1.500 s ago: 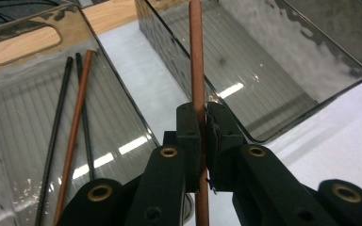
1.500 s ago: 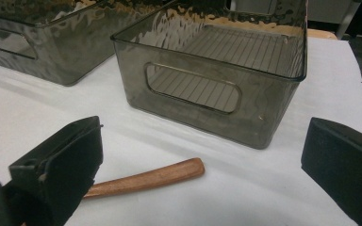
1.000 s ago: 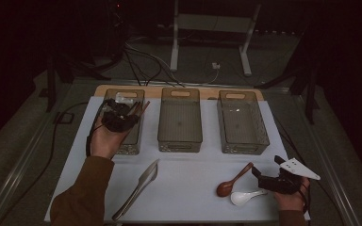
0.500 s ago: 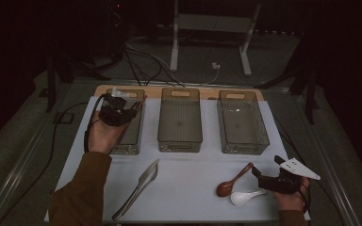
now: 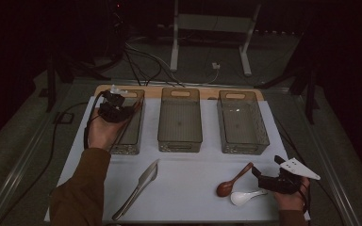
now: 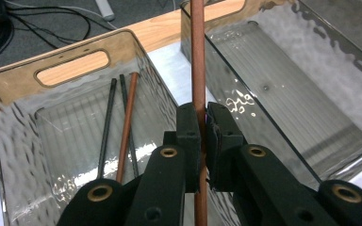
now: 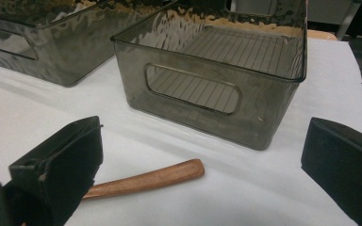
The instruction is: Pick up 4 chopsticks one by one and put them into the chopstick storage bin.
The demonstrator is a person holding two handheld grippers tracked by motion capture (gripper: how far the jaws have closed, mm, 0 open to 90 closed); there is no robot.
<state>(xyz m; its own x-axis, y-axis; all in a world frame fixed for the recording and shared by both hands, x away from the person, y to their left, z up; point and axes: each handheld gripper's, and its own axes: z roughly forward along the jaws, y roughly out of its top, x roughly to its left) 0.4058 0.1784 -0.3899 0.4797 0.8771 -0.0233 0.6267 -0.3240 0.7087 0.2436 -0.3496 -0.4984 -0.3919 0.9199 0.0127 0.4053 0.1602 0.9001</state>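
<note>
My left gripper [image 5: 119, 109] hovers over the left grey bin [image 5: 125, 149], shut on a brown chopstick [image 6: 198, 56] that stands upright between the pads. In the left gripper view my gripper [image 6: 201, 118] looks down into that bin [image 6: 70, 46], where two black chopsticks [image 6: 107, 117] and a second brown chopstick [image 6: 127, 122] lie on the floor. My right gripper [image 5: 260, 176] rests open at the front right of the mat, its jaws on either side of the wooden spoon's handle [image 7: 146, 181], not touching it. A white spoon [image 5: 245, 197] lies beside the wooden spoon [image 5: 233, 181].
The middle bin [image 5: 180, 142] and the right bin [image 5: 243, 149] stand empty in a row behind the mat's front half. A table knife [image 5: 139, 188] lies diagonally at the front centre. Cables and a stand's legs sit beyond the table's far edge.
The left hand has drifted slightly farther back over the left bin, still gripping the chopstick. The right hand and the spoons have stayed put.
</note>
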